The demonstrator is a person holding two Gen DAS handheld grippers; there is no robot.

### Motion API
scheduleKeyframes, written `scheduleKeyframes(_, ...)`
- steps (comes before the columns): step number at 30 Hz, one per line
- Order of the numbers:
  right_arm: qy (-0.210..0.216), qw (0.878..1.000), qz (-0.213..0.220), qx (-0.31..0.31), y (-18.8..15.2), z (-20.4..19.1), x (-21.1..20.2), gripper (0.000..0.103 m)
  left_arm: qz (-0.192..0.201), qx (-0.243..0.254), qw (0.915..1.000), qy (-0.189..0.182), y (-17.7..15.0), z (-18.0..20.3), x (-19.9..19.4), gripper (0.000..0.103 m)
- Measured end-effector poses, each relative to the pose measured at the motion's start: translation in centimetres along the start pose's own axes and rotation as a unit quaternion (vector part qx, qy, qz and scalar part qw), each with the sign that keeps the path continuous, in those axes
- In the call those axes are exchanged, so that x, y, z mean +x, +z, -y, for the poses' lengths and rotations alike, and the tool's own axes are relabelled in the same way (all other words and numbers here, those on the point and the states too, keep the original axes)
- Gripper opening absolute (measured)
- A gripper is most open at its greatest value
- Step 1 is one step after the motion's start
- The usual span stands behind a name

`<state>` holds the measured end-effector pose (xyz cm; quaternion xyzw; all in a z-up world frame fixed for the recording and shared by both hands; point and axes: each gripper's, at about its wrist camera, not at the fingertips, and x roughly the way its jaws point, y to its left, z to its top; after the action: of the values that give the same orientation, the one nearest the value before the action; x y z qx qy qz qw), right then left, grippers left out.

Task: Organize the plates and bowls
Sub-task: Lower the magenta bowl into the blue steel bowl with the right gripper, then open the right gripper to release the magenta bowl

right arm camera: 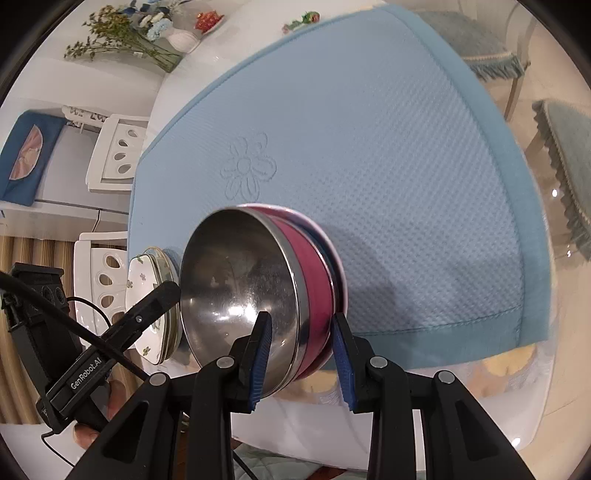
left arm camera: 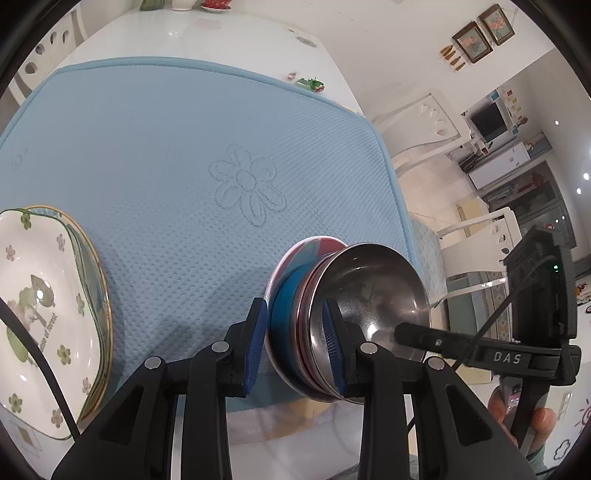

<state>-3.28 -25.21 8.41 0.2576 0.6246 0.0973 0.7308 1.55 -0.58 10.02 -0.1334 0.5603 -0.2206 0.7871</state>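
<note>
Our left gripper (left arm camera: 295, 347) and right gripper (right arm camera: 301, 354) both clamp the rim of one nested stack of bowls (left arm camera: 332, 317), steel bowl (right arm camera: 236, 295) innermost, which we hold tilted over the near edge of the blue mat (left arm camera: 166, 166). Flowered plates (left arm camera: 40, 314) lie stacked at the mat's near left corner, and beyond the mat the white table (left arm camera: 207, 37) carries a vase of flowers (right arm camera: 147, 33)

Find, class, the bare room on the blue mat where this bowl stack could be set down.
The widest bare patch surrounds the embossed flower, between the flowered plates and the mat's far piped edge. Crowding is at the near edge: both the left gripper and right gripper clamp the bowl stack there, close beside the plates.
</note>
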Motion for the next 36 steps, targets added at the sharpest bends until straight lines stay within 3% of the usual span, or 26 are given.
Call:
scheduleKeyframes(6, -0.009, 1.000, -0.003, 0.009, 0.0, 1.0, 0.4, 0.031, -0.004, -0.003, 1.0000, 0.000, -0.3, 0.0, 0.1, 0.028)
scheduleKeyframes(17, 0.035, 0.999, -0.015, 0.035, 0.0, 2.6, 2.0, 0.038, -0.012, -0.006, 0.9999, 0.001, -0.5, -0.1, 0.6, 0.028)
scheduleKeyframes(20, 0.038, 0.998, -0.015, 0.039, 0.0, 2.7, 1.8, 0.038, -0.014, -0.019, 0.9997, -0.004, -0.5, -0.4, 0.6, 0.033)
scheduleKeyframes(23, 0.015, 1.000, 0.013, 0.003, -0.2, 1.3, 0.1, 0.038, -0.016, -0.033, 0.9992, -0.015, -0.5, -0.9, 0.5, 0.035)
scheduleKeyframes(26, -0.043, 0.994, 0.065, -0.073, -0.7, -1.3, -1.9, 0.039, -0.023, -0.038, 0.9988, -0.017, -0.6, -1.0, 0.6, 0.047)
scheduleKeyframes(27, -0.065, 0.989, 0.084, -0.104, -1.0, -2.4, -2.5, 0.043, -0.026, -0.039, 0.9986, -0.024, -0.6, -0.9, 0.6, 0.051)
scheduleKeyframes(29, -0.096, 0.977, 0.115, -0.151, -1.6, -3.9, -3.1, 0.065, -0.025, -0.037, 0.9986, -0.029, -0.8, -0.7, 0.6, 0.056)
scheduleKeyframes(31, -0.102, 0.971, 0.130, -0.174, -2.1, -4.7, -3.2, 0.080, -0.025, -0.037, 0.9987, -0.024, -0.9, -0.4, 0.7, 0.068)
scheduleKeyframes(36, -0.083, 0.979, 0.098, -0.158, -1.8, -4.0, -1.3, 0.083, -0.024, -0.049, 0.9983, -0.021, -1.0, -0.5, 1.1, 0.071)
